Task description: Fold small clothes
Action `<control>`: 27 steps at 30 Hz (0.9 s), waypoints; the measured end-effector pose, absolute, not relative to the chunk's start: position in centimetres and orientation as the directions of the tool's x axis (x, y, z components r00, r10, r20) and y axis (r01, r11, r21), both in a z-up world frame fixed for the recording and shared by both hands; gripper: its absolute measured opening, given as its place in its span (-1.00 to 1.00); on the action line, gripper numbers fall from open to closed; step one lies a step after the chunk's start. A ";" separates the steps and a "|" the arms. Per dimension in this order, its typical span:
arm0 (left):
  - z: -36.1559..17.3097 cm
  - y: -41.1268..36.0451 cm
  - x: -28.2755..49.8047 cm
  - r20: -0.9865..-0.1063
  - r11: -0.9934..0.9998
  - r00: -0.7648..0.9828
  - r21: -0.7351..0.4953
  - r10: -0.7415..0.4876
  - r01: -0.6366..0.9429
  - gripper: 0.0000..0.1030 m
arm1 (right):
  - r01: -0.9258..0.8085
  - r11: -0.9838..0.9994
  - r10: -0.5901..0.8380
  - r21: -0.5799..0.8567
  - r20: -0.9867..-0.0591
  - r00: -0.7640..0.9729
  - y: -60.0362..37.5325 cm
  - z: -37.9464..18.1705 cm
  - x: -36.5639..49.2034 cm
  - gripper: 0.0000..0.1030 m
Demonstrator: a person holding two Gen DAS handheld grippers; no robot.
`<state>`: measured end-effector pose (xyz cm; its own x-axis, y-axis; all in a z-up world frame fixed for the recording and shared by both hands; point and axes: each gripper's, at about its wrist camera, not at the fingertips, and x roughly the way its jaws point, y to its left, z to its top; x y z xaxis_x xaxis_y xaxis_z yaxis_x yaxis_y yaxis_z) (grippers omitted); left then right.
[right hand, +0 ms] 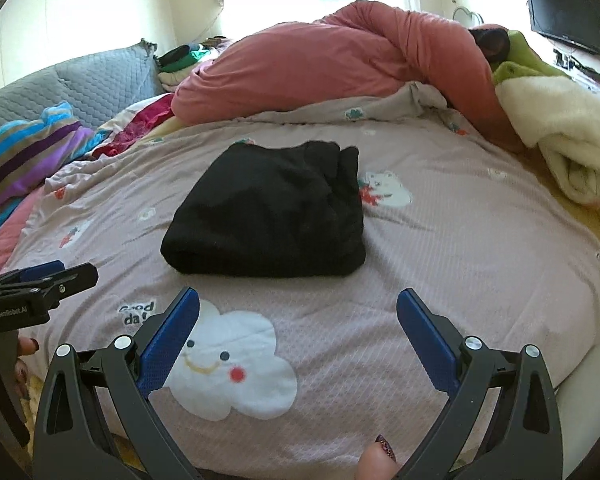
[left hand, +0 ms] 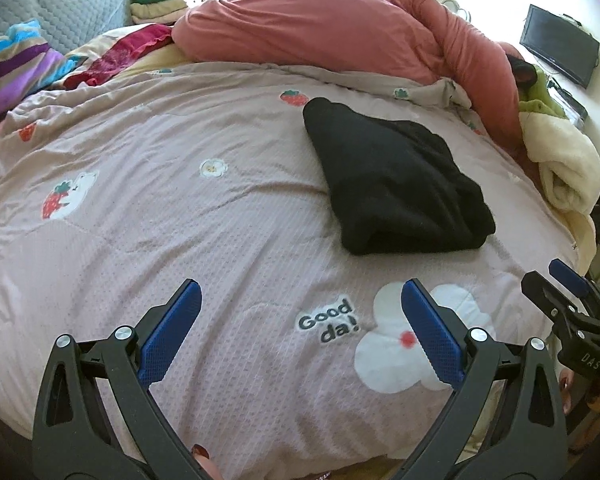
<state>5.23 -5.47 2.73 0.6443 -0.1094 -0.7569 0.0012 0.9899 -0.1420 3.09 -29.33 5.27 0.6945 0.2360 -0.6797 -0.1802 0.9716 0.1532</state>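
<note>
I see a black fleecy garment folded into a thick rectangle (right hand: pixel 266 208) lying on the bed's pale pink quilted cover with cartoon cloud prints (right hand: pixel 460 248), toward the middle. My left hand-held gripper (left hand: pixel 300 334) hovers over the near edge of the cover with its blue-padded fingers spread wide, nothing between them. My right hand-held gripper (right hand: pixel 298 340) is likewise spread wide and empty, just short of the garment. A bunched salmon-pink duvet (right hand: pixel 320 68) lies behind it.
</note>
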 end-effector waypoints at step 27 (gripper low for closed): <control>2.4 -5.4 5.0 -0.770 0.993 0.631 -0.119 -0.090 -0.003 0.82 | -0.171 0.974 0.228 0.152 -0.692 0.685 -29.3 5.1 2.8 0.91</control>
<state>5.02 -5.43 2.41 0.6312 -0.0900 -0.7704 -0.0032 0.9929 -0.1187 2.83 -29.33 5.11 0.6846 0.2280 -0.6924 -0.1708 0.9736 0.1517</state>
